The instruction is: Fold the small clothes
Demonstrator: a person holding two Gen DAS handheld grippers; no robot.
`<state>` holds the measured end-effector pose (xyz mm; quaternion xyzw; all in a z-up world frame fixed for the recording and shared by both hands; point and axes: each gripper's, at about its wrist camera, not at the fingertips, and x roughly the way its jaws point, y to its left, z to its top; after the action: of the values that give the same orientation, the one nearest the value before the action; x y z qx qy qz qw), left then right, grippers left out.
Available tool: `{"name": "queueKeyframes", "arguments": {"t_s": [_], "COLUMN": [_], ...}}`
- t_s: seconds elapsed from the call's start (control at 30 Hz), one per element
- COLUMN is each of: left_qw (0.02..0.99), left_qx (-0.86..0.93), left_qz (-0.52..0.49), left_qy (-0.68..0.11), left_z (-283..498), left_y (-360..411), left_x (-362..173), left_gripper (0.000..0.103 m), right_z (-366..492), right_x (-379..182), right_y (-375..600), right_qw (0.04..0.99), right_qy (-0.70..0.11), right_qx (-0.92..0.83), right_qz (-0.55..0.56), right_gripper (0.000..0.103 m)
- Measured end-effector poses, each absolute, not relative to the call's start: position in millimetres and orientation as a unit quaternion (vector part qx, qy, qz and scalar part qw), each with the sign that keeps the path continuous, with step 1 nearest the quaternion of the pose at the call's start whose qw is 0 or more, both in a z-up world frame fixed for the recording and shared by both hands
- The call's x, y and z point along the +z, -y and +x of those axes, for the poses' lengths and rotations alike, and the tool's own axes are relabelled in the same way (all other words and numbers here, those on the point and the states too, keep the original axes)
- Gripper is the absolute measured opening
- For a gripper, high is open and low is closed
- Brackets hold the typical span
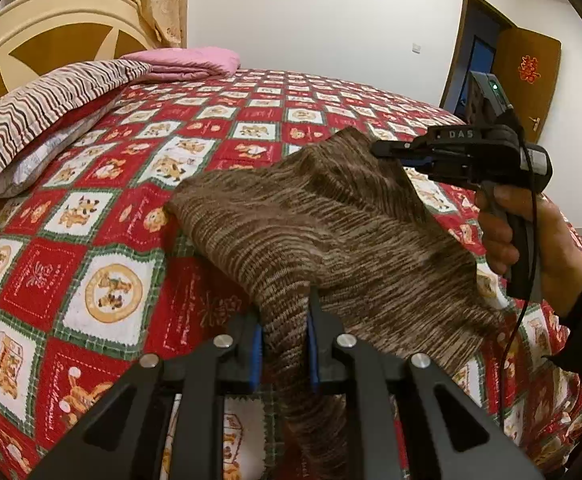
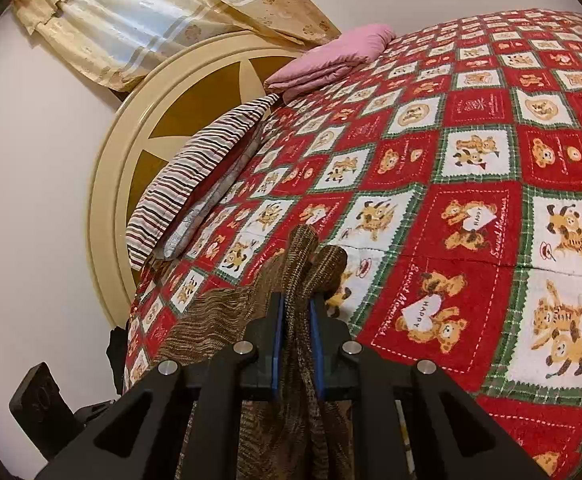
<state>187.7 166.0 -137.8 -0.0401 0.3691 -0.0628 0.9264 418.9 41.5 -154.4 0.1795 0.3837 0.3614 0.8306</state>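
Observation:
A brown striped knit garment [image 1: 323, 232] hangs stretched above the bed between both grippers. My left gripper [image 1: 285, 336] is shut on one bunched edge of it, blue pads pressing the fabric from both sides. In the left wrist view my right gripper [image 1: 387, 150] sits at the right, held by a hand [image 1: 531, 240], pinching the garment's far corner. The right wrist view shows that right gripper [image 2: 297, 320] shut on a gathered fold of the same knit garment [image 2: 211, 320], which drapes down to the left.
The bed carries a red, white and green bear-pattern quilt [image 1: 111, 240]. A striped pillow [image 1: 43, 116] and a folded pink blanket [image 1: 187, 62] lie near the round headboard [image 2: 131, 168]. Curtains [image 2: 151, 12] hang behind it. A brown door [image 1: 527, 80] stands open at the far right.

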Motion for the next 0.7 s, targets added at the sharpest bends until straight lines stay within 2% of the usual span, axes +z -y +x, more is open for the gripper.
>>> {"name": "queueKeyframes", "arguments": {"t_s": [0.37, 0.43, 0.57, 0.7], "left_qw": [0.921, 0.921, 0.921, 0.92], "left_qx": [-0.041, -0.034, -0.028, -0.019], "left_qz": [-0.029, -0.025, -0.023, -0.023], "left_qy": [-0.386, -0.386, -0.389, -0.39], "left_z": [190, 190, 191, 192], "left_y": [-163, -163, -163, -162], "left_x": [-155, -157, -162, -166], "left_gripper": [0.033, 0.044, 0.05, 0.064], "right_z": [430, 431, 435, 438], "right_x": [-188, -194, -202, -208], "right_y": [-29, -26, -21, -16], "right_qw": [0.824, 0.822, 0.82, 0.817], "right_qy": [-0.409, -0.412, -0.418, -0.424], "right_qx": [0.335, 0.332, 0.326, 0.318], "right_qz": [0.203, 0.208, 0.217, 0.227], "right_gripper": [0.012, 0.012, 0.012, 0.012]}}
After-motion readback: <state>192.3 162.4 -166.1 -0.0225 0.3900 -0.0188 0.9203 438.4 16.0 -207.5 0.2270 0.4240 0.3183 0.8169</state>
